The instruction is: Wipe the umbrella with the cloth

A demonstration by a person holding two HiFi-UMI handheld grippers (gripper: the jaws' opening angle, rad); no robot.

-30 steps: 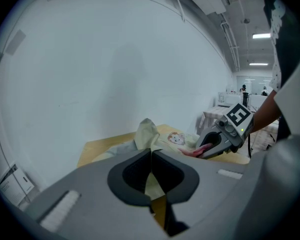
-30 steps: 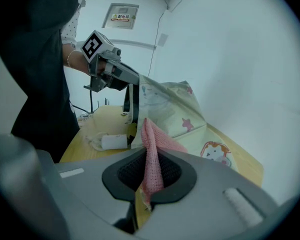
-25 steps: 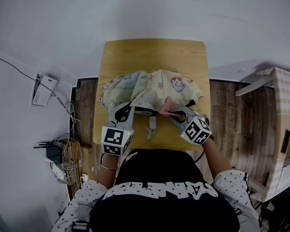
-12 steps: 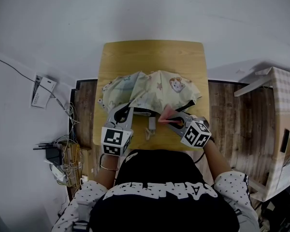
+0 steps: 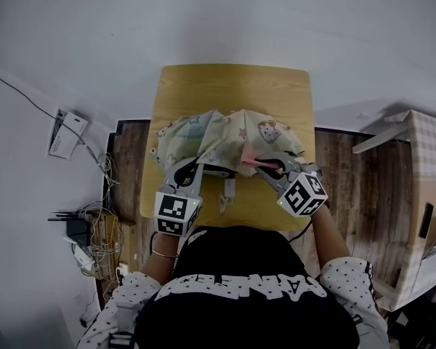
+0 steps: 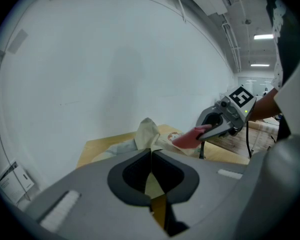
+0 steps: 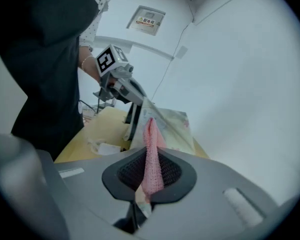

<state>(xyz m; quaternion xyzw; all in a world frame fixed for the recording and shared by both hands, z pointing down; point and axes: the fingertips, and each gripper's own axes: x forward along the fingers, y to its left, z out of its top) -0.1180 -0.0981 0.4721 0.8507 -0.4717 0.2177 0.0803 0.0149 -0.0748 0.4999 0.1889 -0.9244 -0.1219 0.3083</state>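
A pale yellow umbrella [image 5: 229, 135] with cartoon prints lies half open on the wooden table [image 5: 232, 86]. My left gripper [image 5: 192, 168] is shut on a fold of the umbrella's fabric [image 6: 147, 133] at its near left edge, holding it raised. My right gripper [image 5: 270, 167] is shut on a pink cloth [image 5: 253, 158], which rests against the umbrella's near right side. In the right gripper view the pink cloth [image 7: 151, 149] stands up between the shut jaws, with the umbrella [image 7: 172, 126] just beyond. The left gripper view shows the right gripper [image 6: 206, 129] and its cloth [image 6: 187, 138].
A small white strap or tag [image 5: 228, 190] lies on the table between the grippers. A cardboard box [image 5: 421, 195] stands on the floor at the right. Cables and a router [image 5: 87, 235] lie at the left. A white wall runs behind the table.
My right gripper has lifted a little with the pink cloth and rolled slightly, staying at the umbrella's near right side. The left gripper has kept still on the fabric.
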